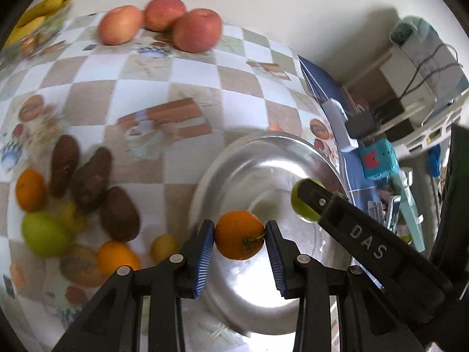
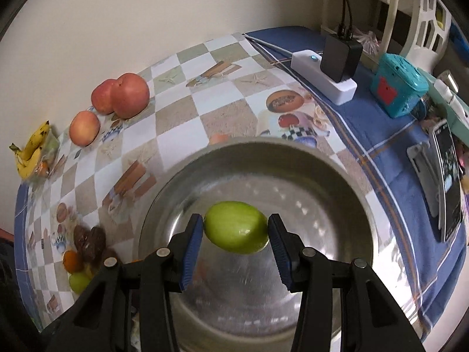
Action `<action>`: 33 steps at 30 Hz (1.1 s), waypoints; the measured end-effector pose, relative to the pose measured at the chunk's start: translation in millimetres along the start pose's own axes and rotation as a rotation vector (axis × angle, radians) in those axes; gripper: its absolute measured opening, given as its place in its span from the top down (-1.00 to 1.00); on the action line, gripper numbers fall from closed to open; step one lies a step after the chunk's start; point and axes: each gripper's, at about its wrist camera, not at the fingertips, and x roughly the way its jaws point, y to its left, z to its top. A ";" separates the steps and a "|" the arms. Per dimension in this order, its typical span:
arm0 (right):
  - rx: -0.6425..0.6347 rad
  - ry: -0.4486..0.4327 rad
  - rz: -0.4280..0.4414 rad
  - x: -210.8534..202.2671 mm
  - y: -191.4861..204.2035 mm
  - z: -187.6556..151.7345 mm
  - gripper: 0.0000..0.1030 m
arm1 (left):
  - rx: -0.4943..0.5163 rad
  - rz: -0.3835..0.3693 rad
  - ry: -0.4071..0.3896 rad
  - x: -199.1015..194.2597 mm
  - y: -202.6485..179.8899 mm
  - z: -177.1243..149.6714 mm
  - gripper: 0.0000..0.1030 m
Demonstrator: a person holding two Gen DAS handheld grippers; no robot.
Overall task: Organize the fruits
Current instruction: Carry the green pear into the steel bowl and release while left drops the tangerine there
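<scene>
Covering the table, a checkered cloth (image 2: 181,111) meets a cream wall (image 2: 146,14).

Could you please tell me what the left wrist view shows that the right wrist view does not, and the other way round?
Only the left wrist view shows the left gripper clamping an orange, and a third apple. Only the right wrist view shows the phone on the blue cloth. Both show the right gripper holding the green fruit above the metal bowl, plus the bananas, the white power strip and the teal box.
</scene>
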 end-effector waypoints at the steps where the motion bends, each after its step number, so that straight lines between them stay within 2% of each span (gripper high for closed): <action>1: -0.002 0.003 -0.001 2.9 -1.1 1.3 0.07 | 0.006 0.002 0.007 5.8 -2.5 1.7 0.26; 8: 0.003 0.055 -0.006 29.5 -7.5 4.1 0.06 | 0.050 0.044 0.032 32.0 -12.3 7.9 0.26; 13: -0.037 0.038 -0.035 29.3 -1.5 3.0 0.06 | 0.066 0.056 0.037 38.2 -10.9 4.4 0.26; 17: -0.017 0.036 -0.025 28.3 -4.3 2.6 0.06 | 0.072 0.059 0.034 38.9 -11.9 3.3 0.25; 19: -0.007 0.036 -0.019 28.2 -5.0 3.2 0.05 | 0.071 0.047 0.037 39.9 -12.9 3.9 0.19; 23: 0.018 0.049 0.006 26.7 -9.0 2.4 0.04 | 0.073 0.018 0.038 35.0 -13.2 1.0 0.10; 25: 0.018 0.044 0.011 22.2 -8.8 1.6 0.04 | 0.068 0.006 0.030 29.4 -13.5 -1.6 -0.02; 33: 0.005 -0.025 0.010 -9.2 -2.4 -4.6 0.02 | 0.061 -0.007 -0.010 -5.6 -12.8 -11.7 -0.02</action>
